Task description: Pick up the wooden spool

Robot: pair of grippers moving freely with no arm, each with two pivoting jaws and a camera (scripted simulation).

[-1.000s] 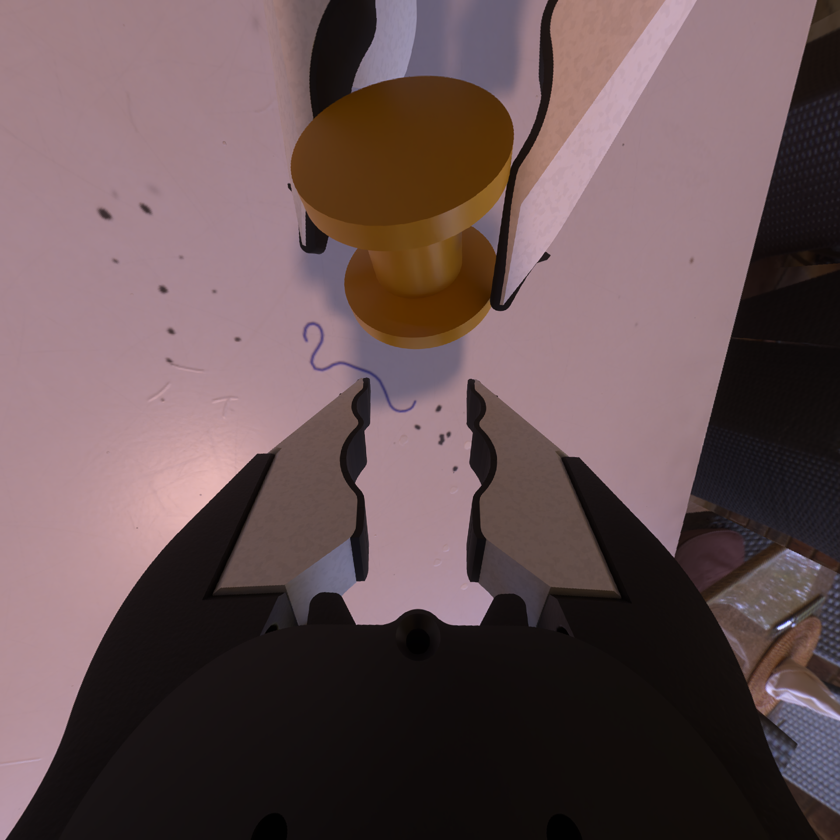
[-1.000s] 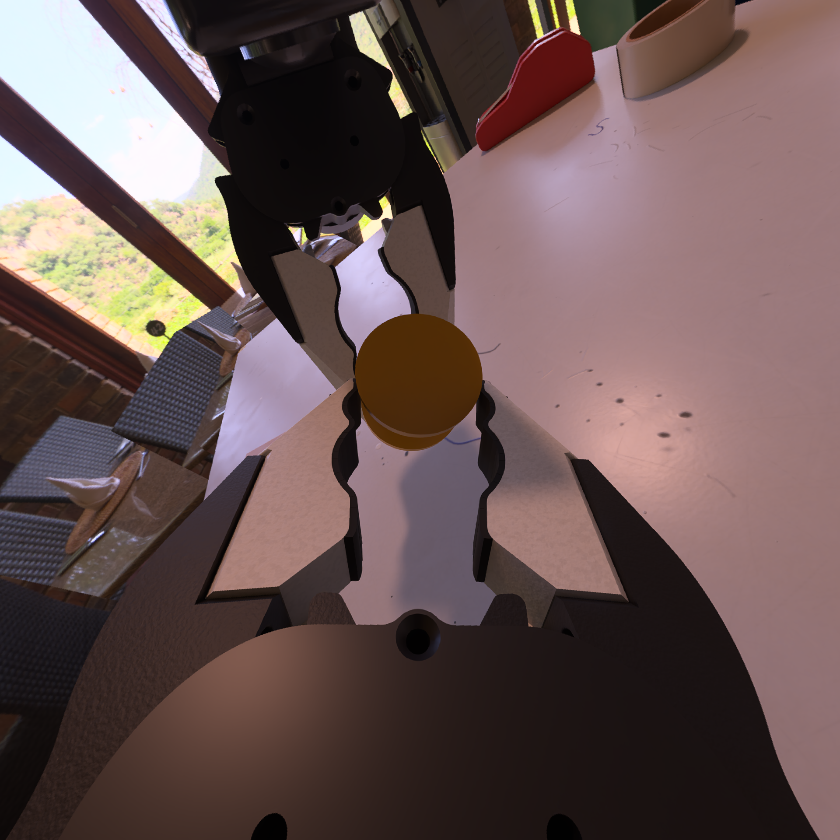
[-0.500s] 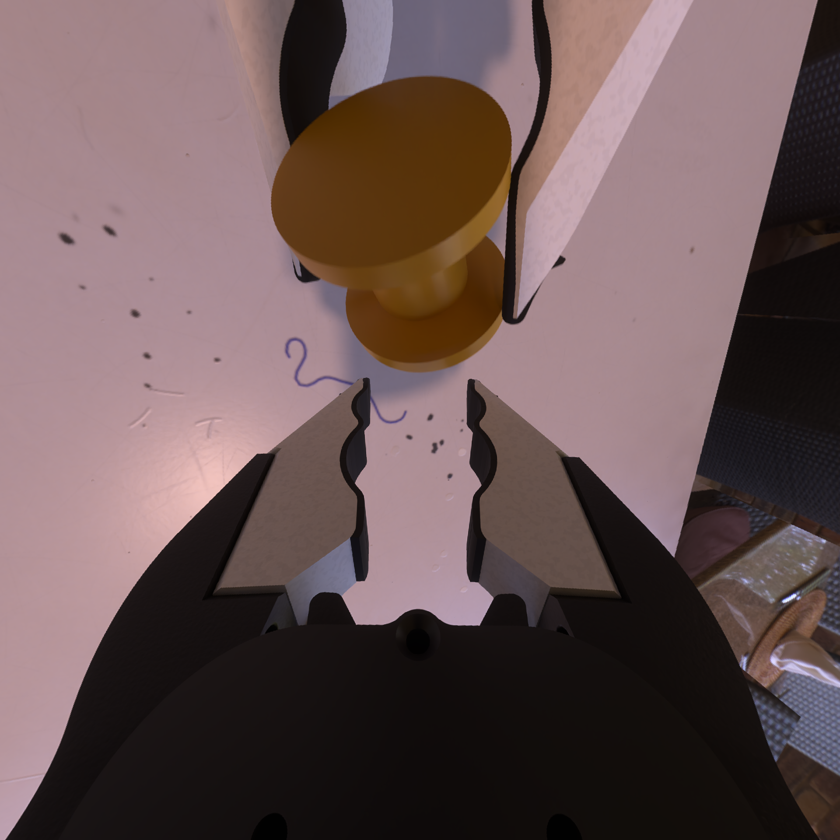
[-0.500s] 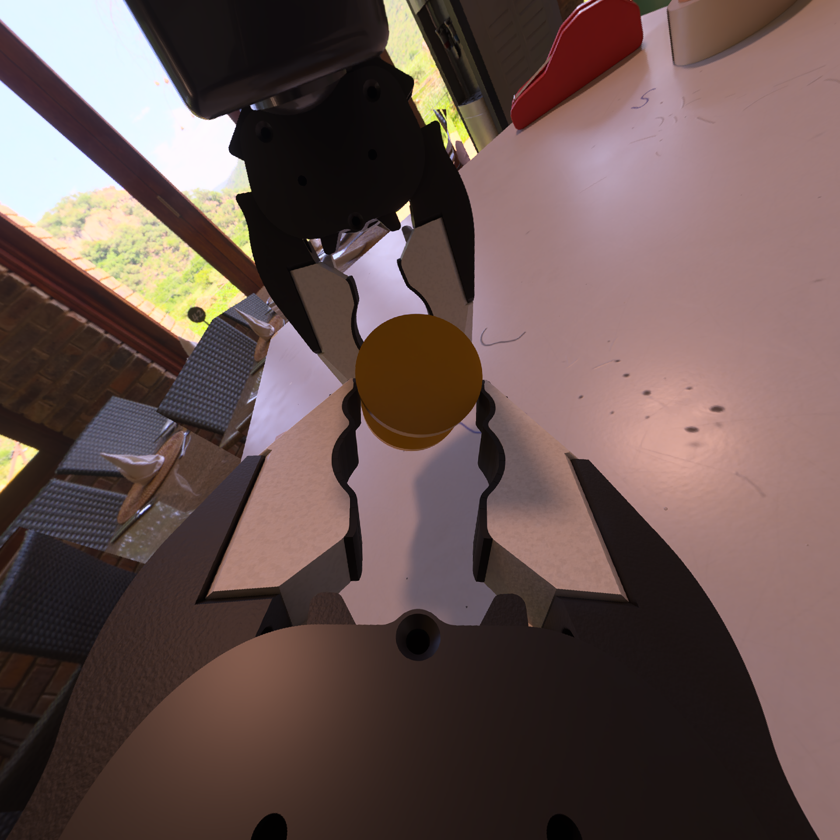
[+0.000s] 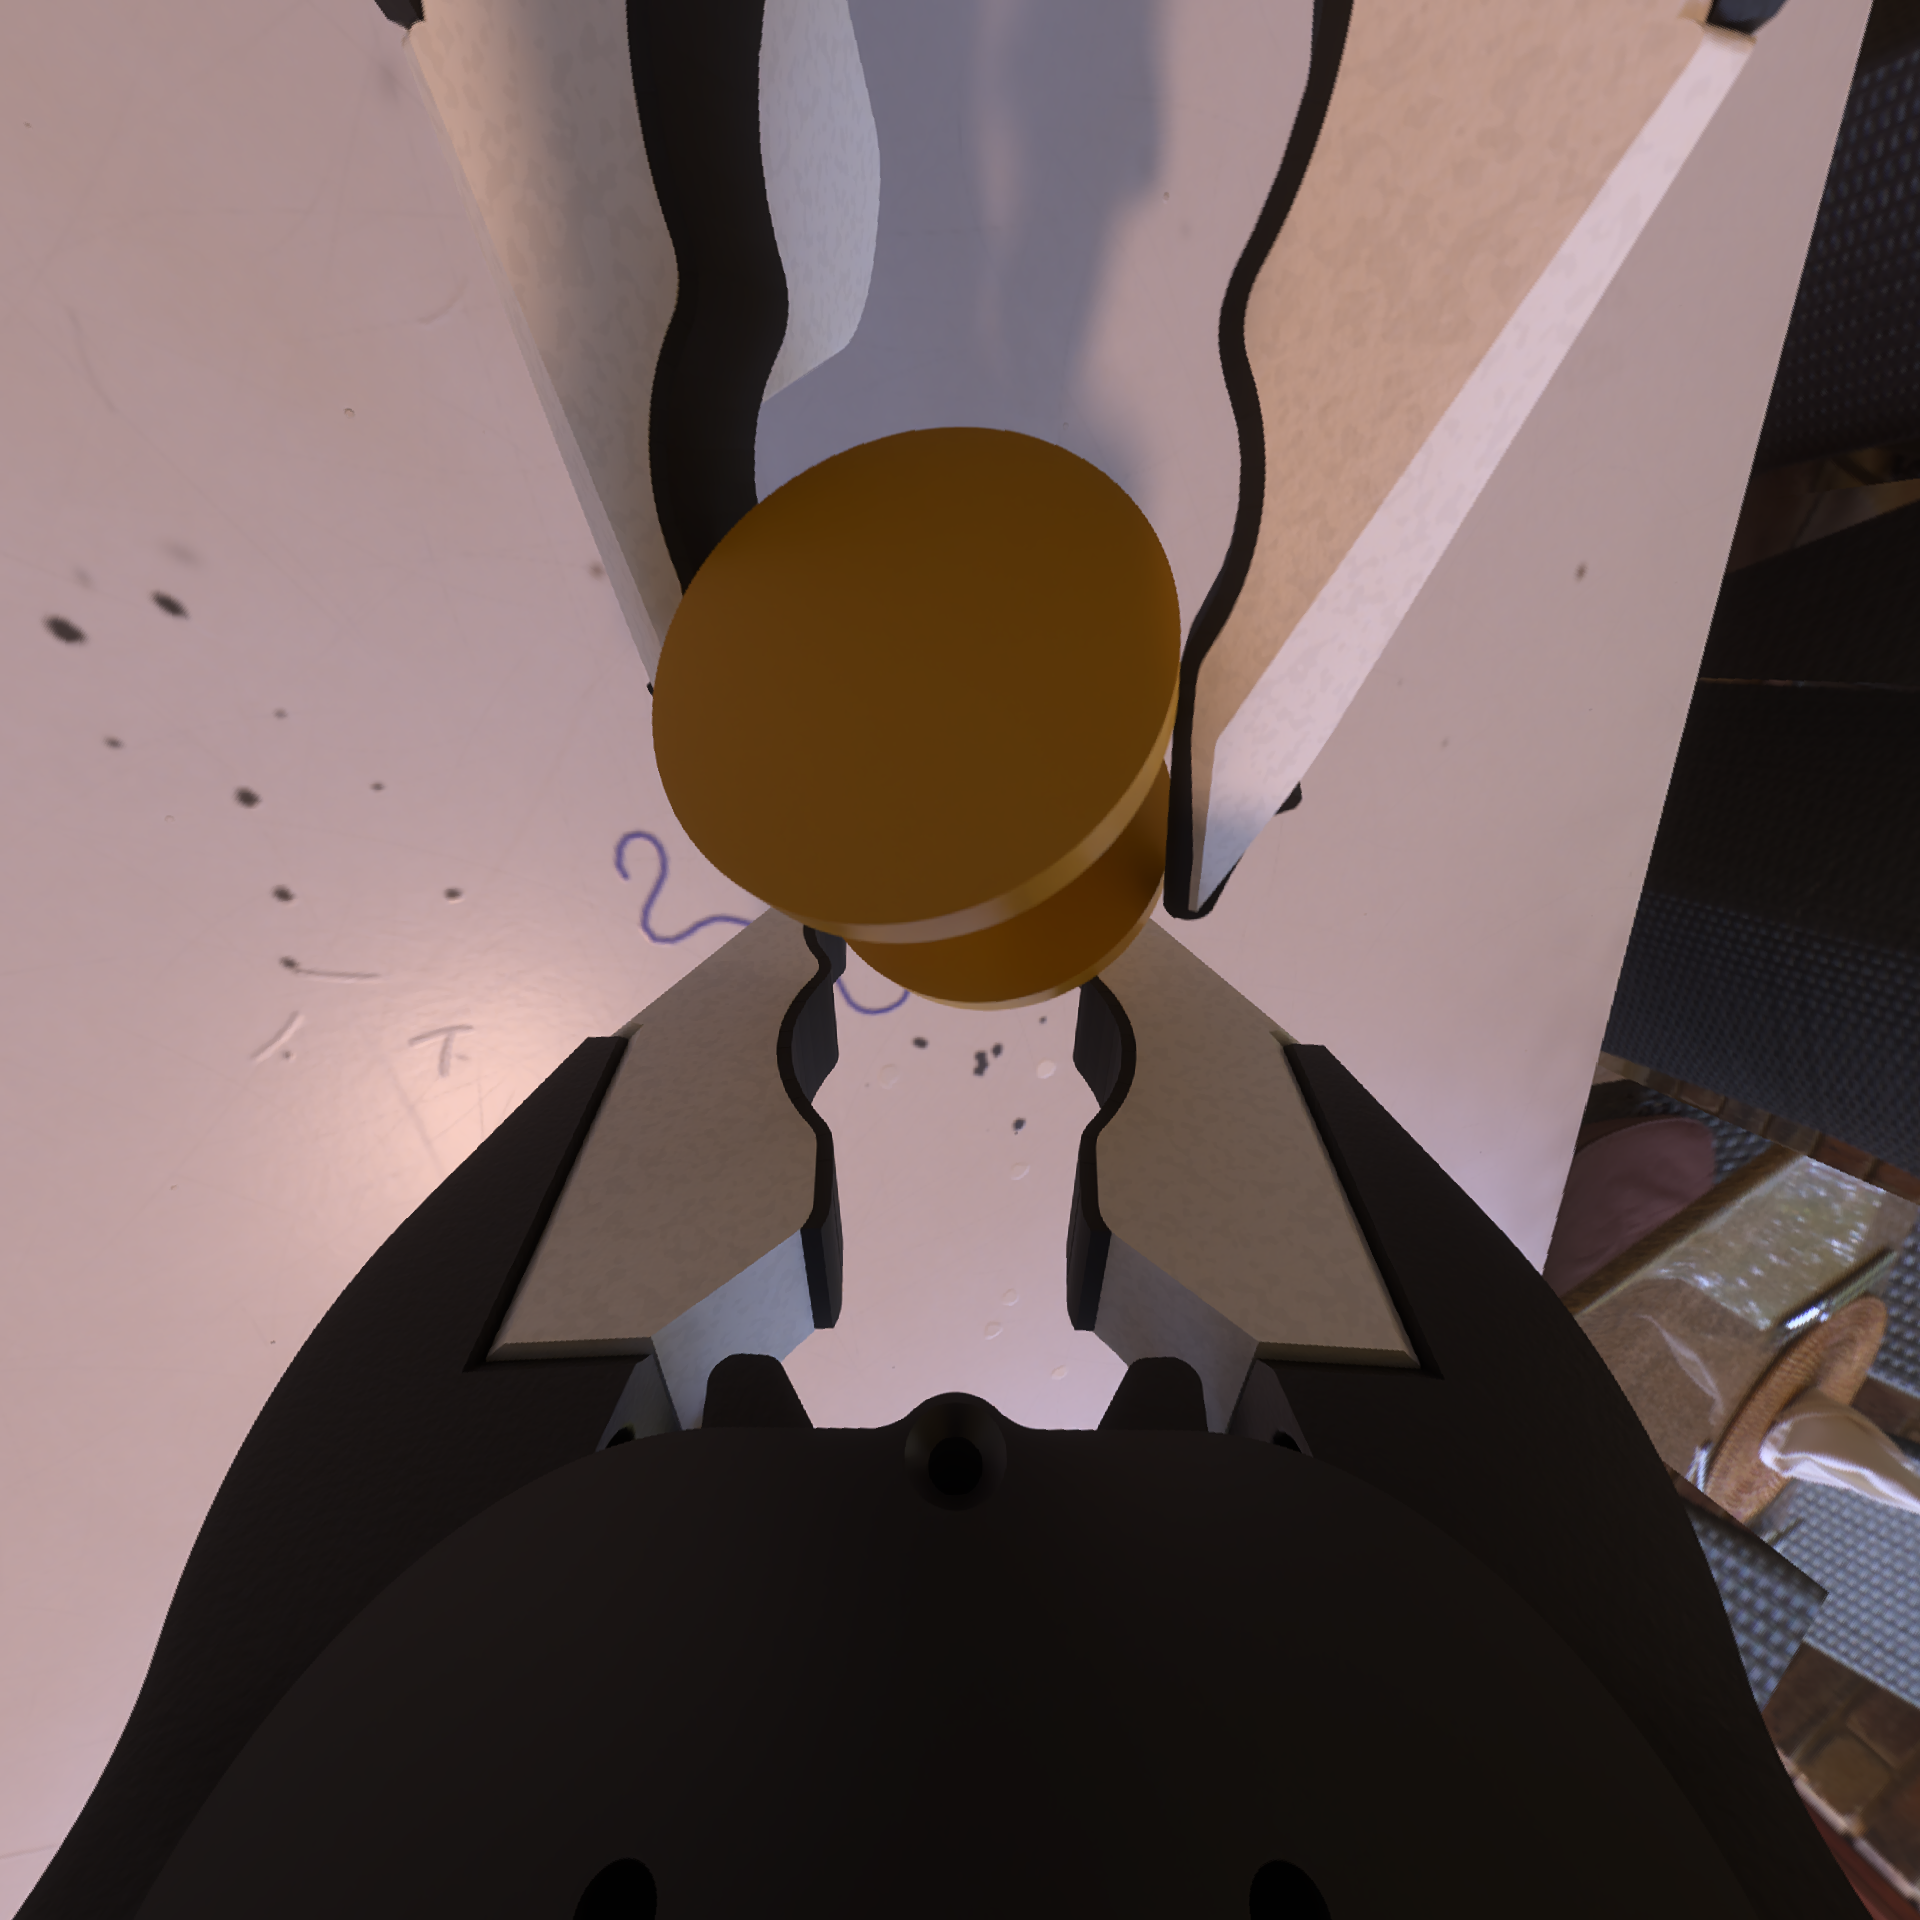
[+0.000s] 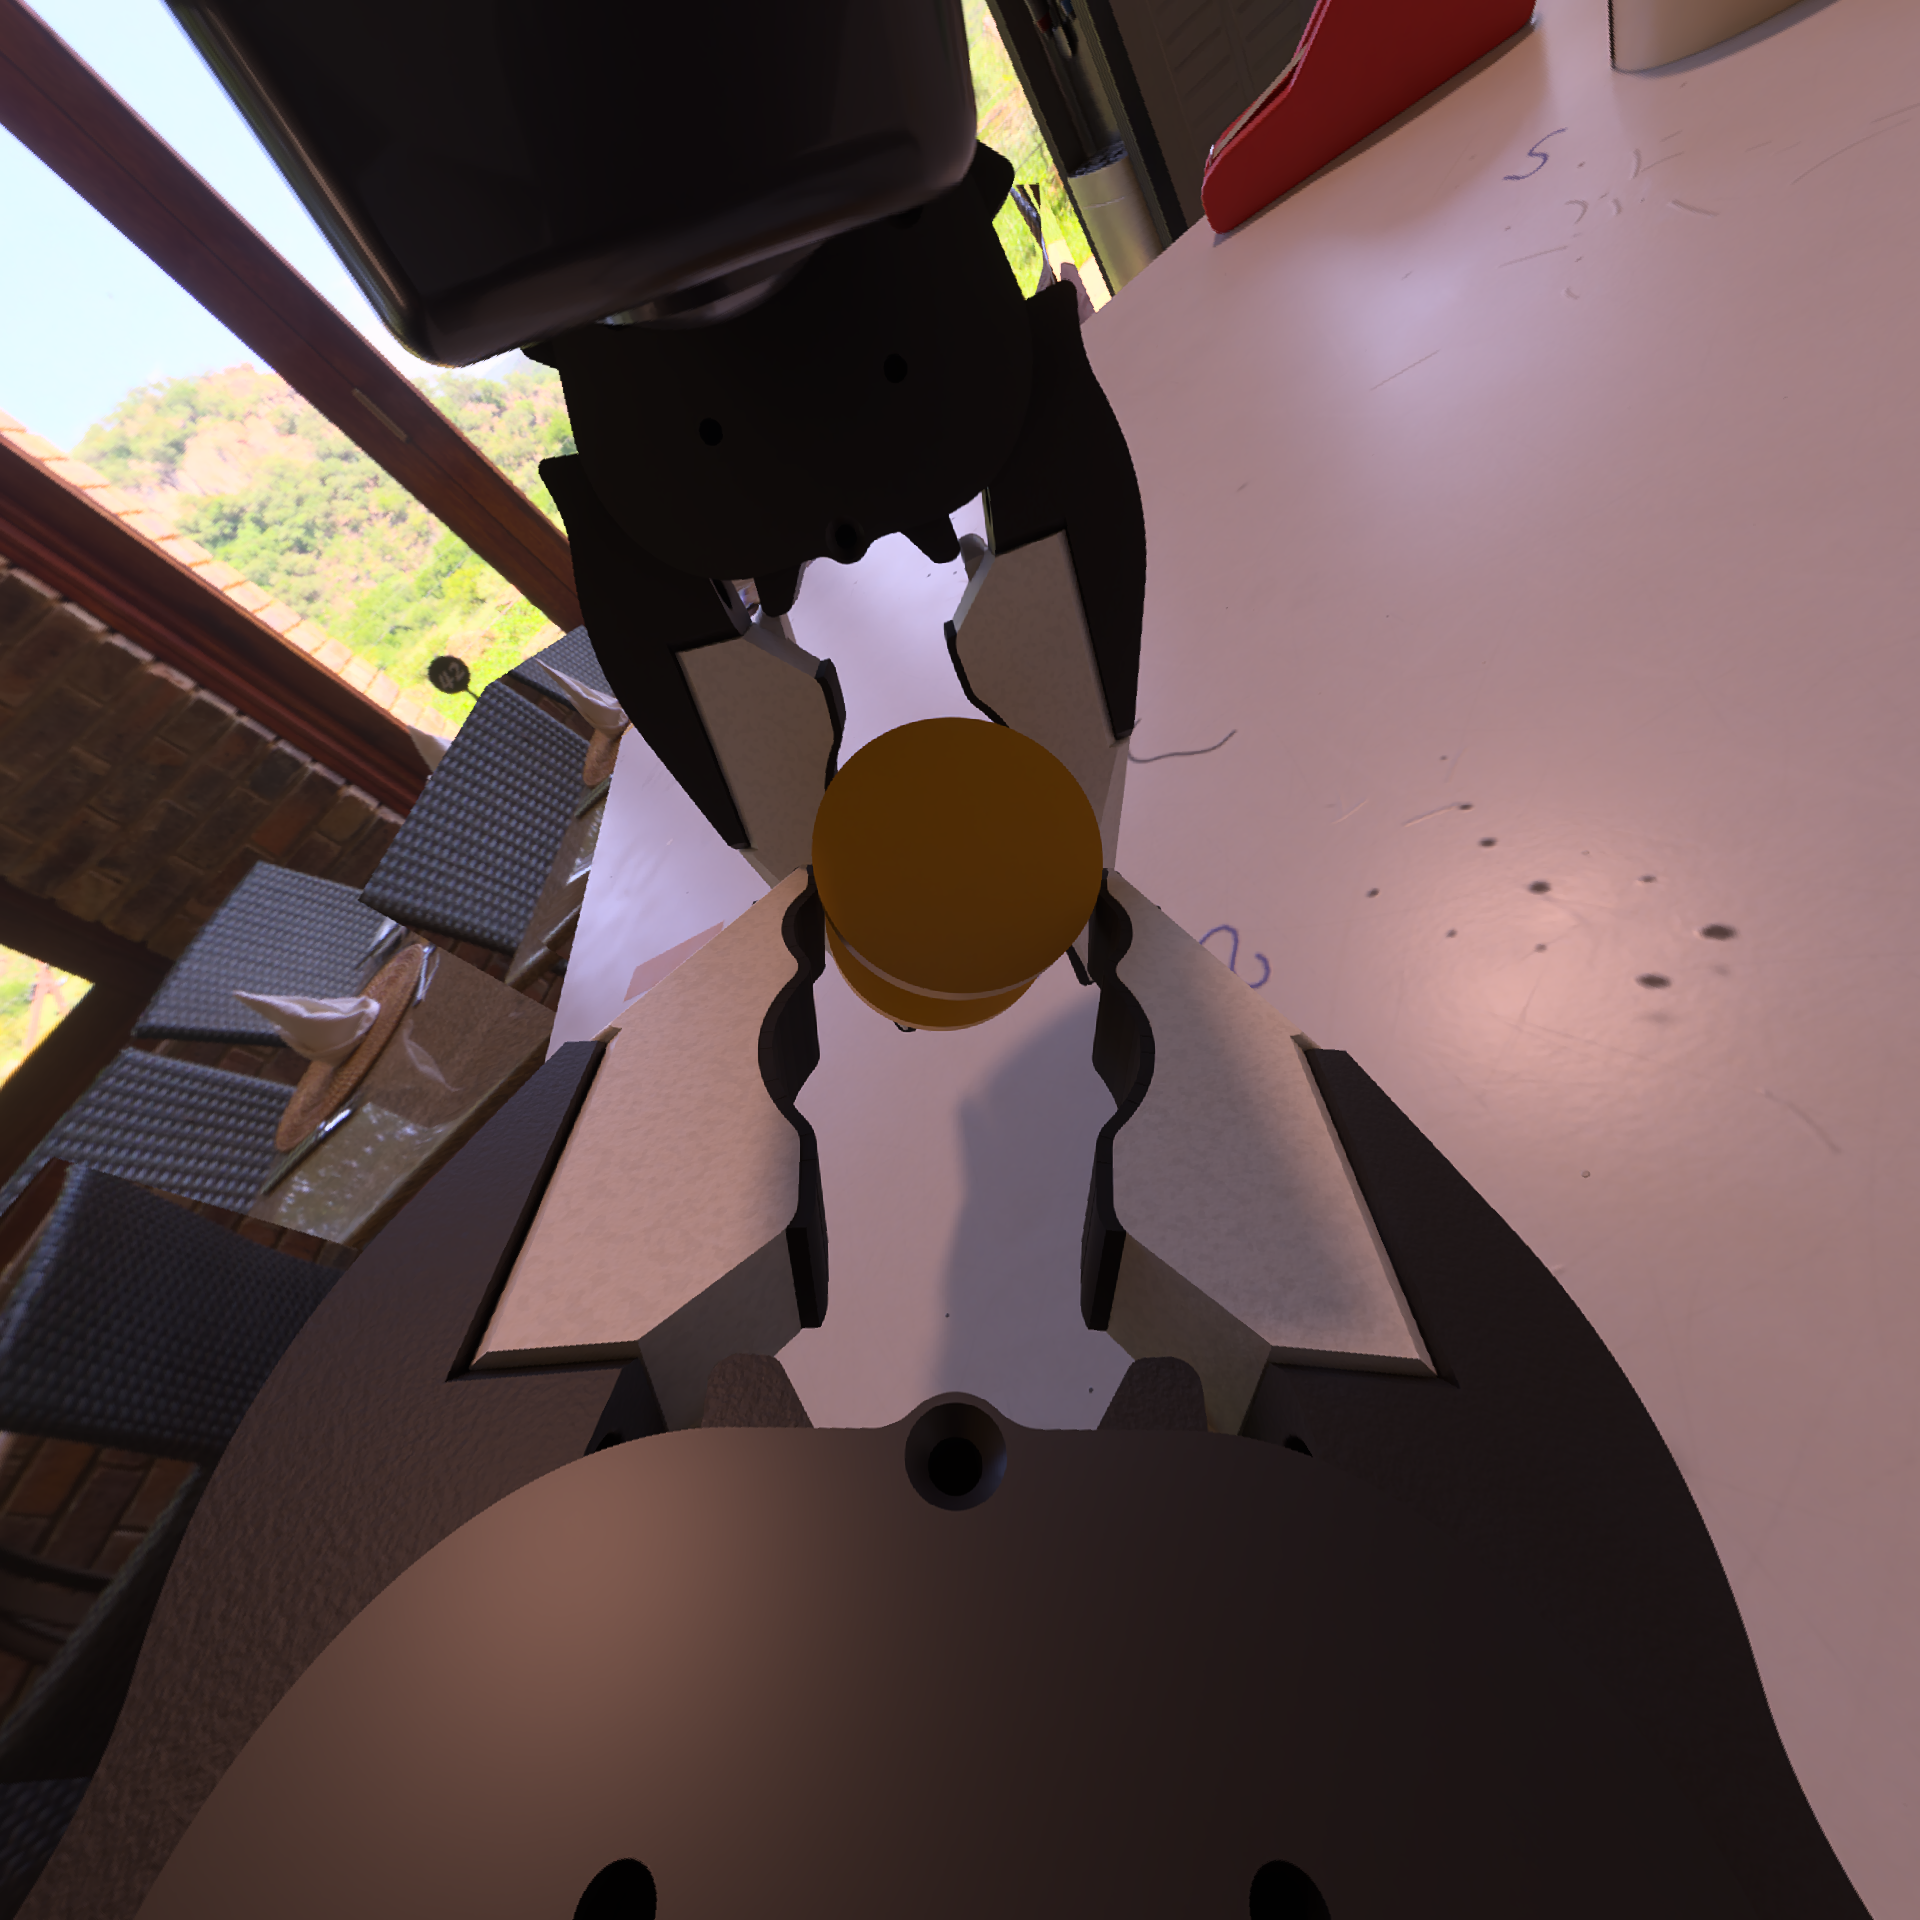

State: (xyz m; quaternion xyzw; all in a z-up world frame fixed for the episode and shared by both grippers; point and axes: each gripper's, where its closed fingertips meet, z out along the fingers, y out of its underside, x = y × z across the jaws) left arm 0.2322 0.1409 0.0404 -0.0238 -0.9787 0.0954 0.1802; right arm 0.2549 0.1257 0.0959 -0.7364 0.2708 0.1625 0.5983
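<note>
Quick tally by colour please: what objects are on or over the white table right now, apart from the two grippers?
Orange-brown: 1, the wooden spool, held in the right gripper
Red: 1, a red object at the far edge
Beige: 1, a beige container, mostly cut off
Total: 3
</note>
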